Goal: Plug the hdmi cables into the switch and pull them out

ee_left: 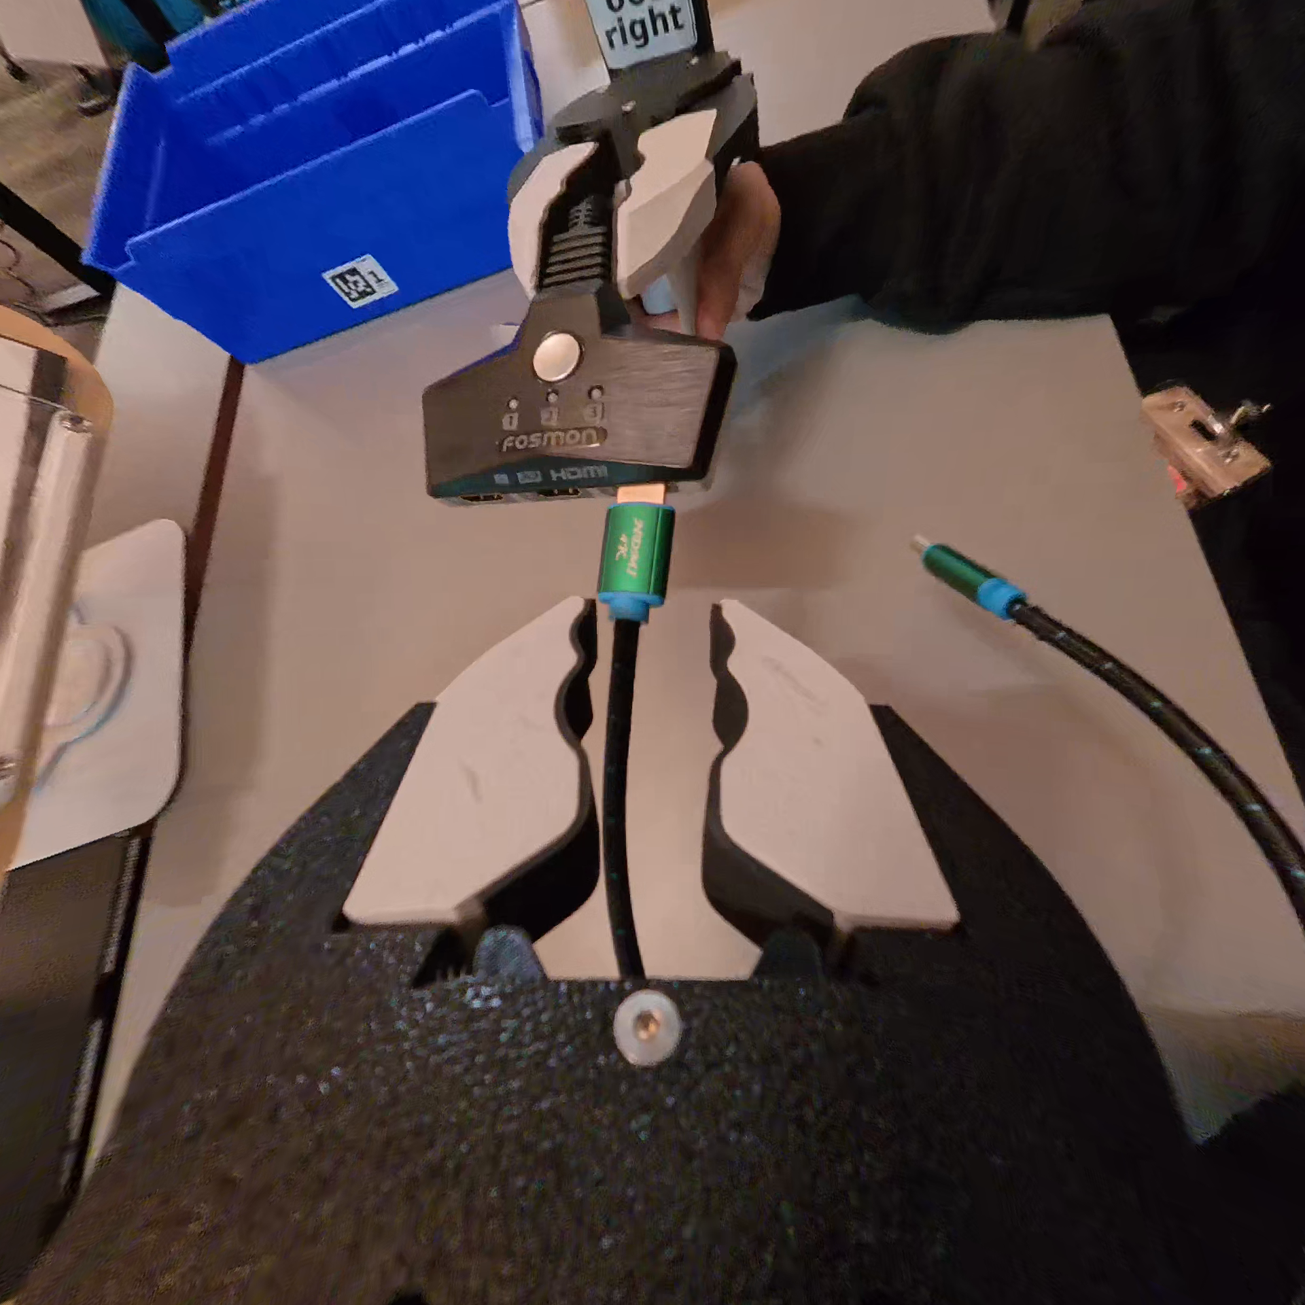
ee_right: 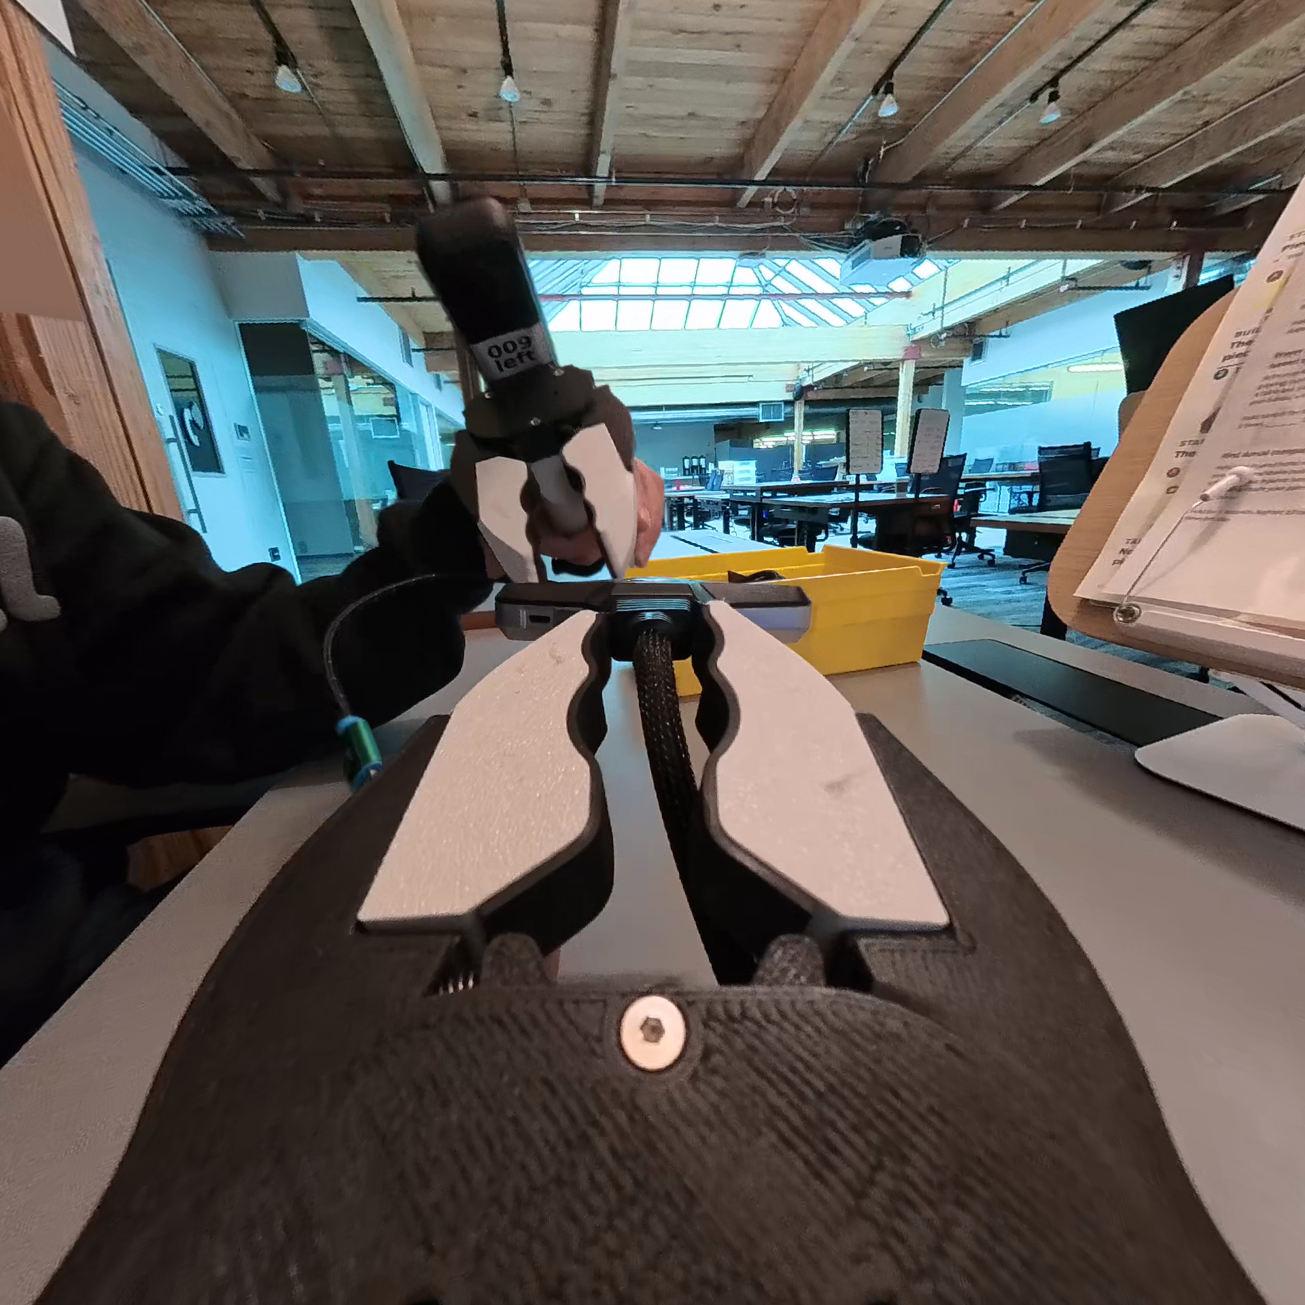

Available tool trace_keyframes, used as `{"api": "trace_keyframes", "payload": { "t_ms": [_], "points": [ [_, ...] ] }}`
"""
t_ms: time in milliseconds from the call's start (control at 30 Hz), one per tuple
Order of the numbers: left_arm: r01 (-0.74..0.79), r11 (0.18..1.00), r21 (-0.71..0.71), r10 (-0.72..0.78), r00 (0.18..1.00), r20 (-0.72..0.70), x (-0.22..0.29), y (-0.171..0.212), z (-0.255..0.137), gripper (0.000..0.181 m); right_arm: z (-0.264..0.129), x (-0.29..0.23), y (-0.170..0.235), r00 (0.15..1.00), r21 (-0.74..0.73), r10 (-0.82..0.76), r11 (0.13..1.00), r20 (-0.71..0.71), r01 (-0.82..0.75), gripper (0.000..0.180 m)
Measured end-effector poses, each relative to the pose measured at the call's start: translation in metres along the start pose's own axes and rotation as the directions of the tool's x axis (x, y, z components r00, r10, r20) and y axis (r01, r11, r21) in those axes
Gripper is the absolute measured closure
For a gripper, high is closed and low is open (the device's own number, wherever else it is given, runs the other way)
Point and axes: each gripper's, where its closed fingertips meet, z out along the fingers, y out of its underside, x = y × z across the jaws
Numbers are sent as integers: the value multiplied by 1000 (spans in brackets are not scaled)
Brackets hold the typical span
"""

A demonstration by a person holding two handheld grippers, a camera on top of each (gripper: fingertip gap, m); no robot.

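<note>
Here, a green metallic plug (ee_left: pixel 633 554) meets the brushed black switch (ee_left: pixel 575 413).

Blue divided bin (ee_left: pixel 311 212) on grey table (ee_left: pixel 883 438), yellow bin (ee_right: pixel 847 607), metal latch (ee_left: pixel 1200 452), propped clipboard (ee_right: pixel 1200 494)

You sit in an open-plan office: rows of desks (ee_right: pixel 833 505) and office chairs (ee_right: pixel 1063 480) stretch under a timber-beamed ceiling (ee_right: pixel 671 92) with skylights (ee_right: pixel 706 293).

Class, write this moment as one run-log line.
right gripper: shut on black HDMI switch's pigtail | left gripper: open behind green-shelled HDMI plug, partly seated | second green plug: on table
</note>
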Motion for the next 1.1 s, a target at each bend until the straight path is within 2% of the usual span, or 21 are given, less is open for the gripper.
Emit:
{"api": "trace_keyframes", "payload": {
  "t_ms": [100, 167, 333, 533, 800, 967, 1100],
  "points": [
    [64, 997, 47, -62, 997, -35, -3, -2, 8, 153, -2, 1, 1, 1000, -4, -6, 1000, -7, 5, 156],
    [90, 996, 23, -89, 996, -28, -7, 4, 11, 152, -2, 1, -1, 1000, -2, -13, 1000, -11, 13, 156],
    [99, 993, 58, -96, 994, -57, -7, 3, 15, 161, -2, 1, 1, 1000, -14, -21, 1000, -12, 21, 156],
    [129, 990, 61, -123, 988, -89, -8, 9, 20, 161, -2, 3, 3, 1000, -19, -20, 1000, -20, 19, 156],
    [104, 993, 55, -98, 990, -103, -7, 11, 21, 168, -3, 3, 1, 999, -14, -31, 999, -25, 30, 156],
    [89, 991, 101, -77, 990, -115, -10, 6, 20, 168, -4, 4, -2, 998, 11, -37, 999, -42, 38, 156],
    [45, 997, 58, -41, 996, -79, -12, 10, 25, 169, -5, 8, 2, 996, -11, -45, 999, -72, 45, 155]
  ]
}}
